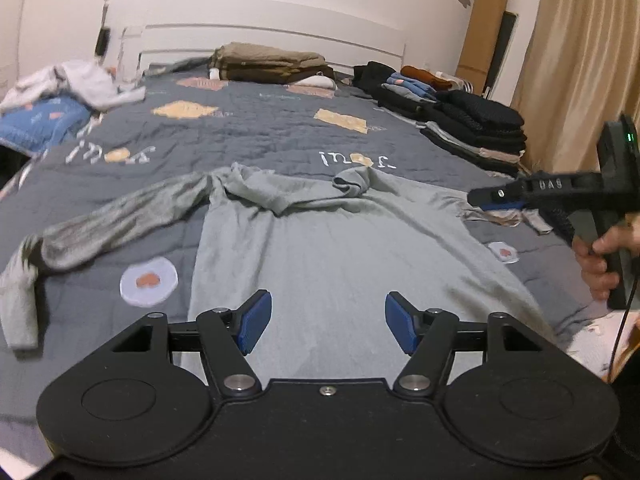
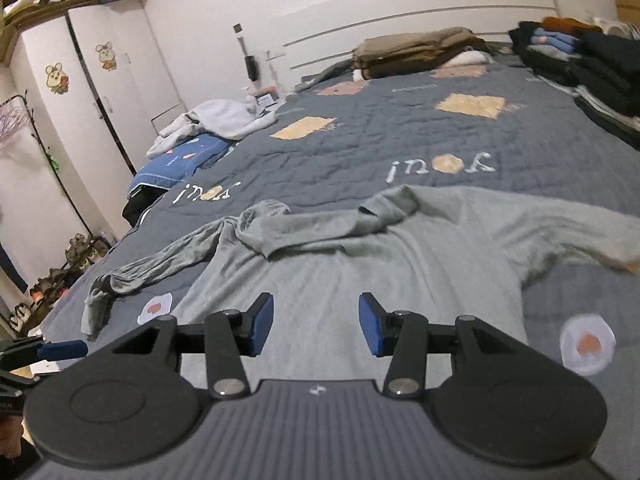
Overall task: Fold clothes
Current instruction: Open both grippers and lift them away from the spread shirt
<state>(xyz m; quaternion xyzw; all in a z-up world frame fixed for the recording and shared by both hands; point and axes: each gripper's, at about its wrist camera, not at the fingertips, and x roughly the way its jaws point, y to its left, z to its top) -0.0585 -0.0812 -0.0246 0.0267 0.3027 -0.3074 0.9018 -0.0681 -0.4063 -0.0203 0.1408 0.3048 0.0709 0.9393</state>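
Observation:
A grey long-sleeved shirt (image 1: 328, 252) lies spread on the dark quilt, collar away from me, its top edge rumpled. Its left sleeve (image 1: 116, 220) runs out to the left and bends down at the cuff. My left gripper (image 1: 328, 322) hovers over the shirt's lower body, open, nothing between its blue pads. In the right wrist view the same shirt (image 2: 360, 264) fills the middle, and my right gripper (image 2: 316, 324) stands open above it with nothing between the pads. The right gripper (image 1: 496, 200) also shows in the left wrist view, held by a hand over the shirt's right sleeve.
Stacks of folded dark clothes (image 1: 472, 124) line the bed's right side. Folded brown clothes (image 1: 272, 62) sit by the headboard. A pale crumpled garment on a blue pillow (image 2: 212, 120) lies at the left edge. A white wardrobe (image 2: 88, 92) stands left of the bed.

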